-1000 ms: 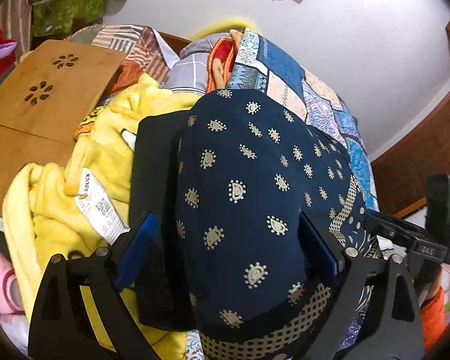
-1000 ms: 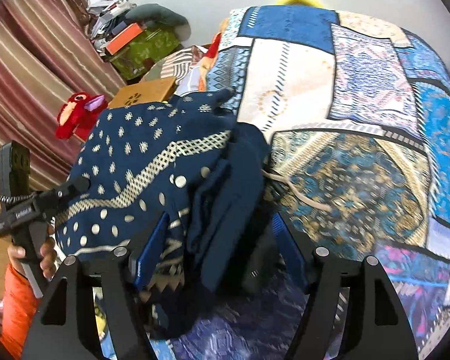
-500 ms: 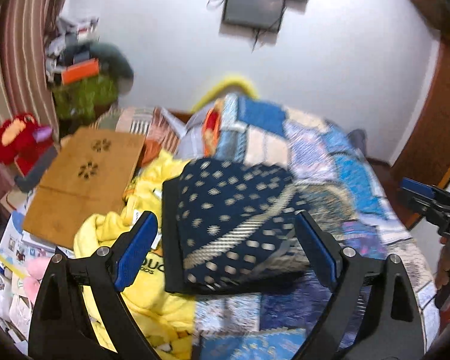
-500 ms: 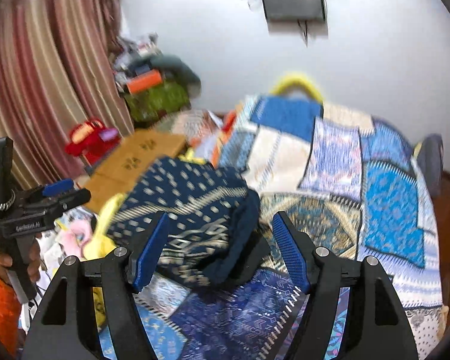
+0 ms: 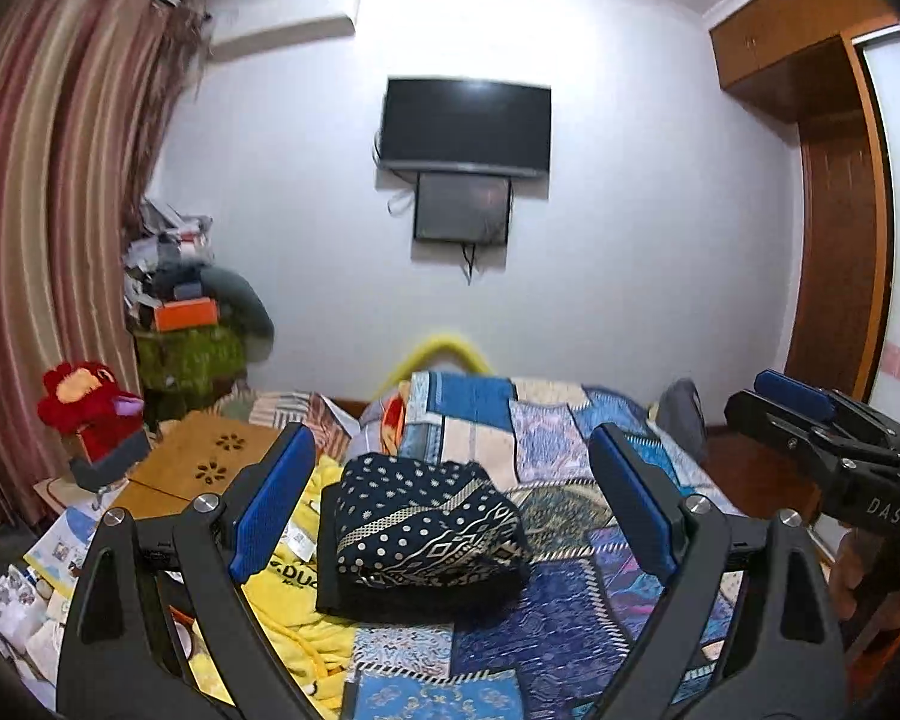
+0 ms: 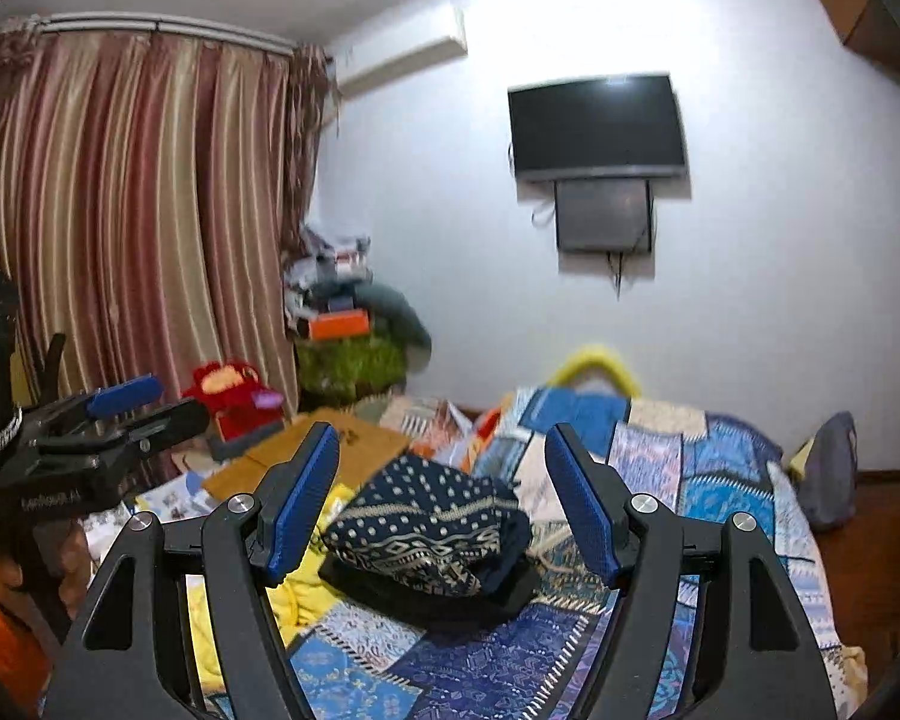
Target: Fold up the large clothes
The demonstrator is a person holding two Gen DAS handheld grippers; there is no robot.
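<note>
A folded navy garment with cream dots (image 5: 426, 528) lies on a black folded piece on the patchwork bedspread (image 5: 546, 630). In the left wrist view my left gripper (image 5: 450, 439) is open, raised and well back from the garment, with nothing between its blue pads. The right wrist view shows the same navy garment (image 6: 426, 519) beyond my right gripper (image 6: 443, 441), which is also open and holds nothing. The right gripper (image 5: 810, 414) appears at the right edge of the left view. The left gripper (image 6: 120, 402) appears at the left edge of the right view.
A yellow fleece item (image 5: 294, 576) lies left of the garment, beside a wooden lap desk (image 5: 204, 468) and a red plush toy (image 5: 84, 402). Clutter is piled in the corner (image 5: 186, 324) by striped curtains. A television (image 5: 465, 126) hangs on the wall; a wooden wardrobe (image 5: 834, 240) stands right.
Both grippers have drawn back and up from the navy garment, which was close between their fingers a second ago. They now point nearly level, so the wall and television show.
</note>
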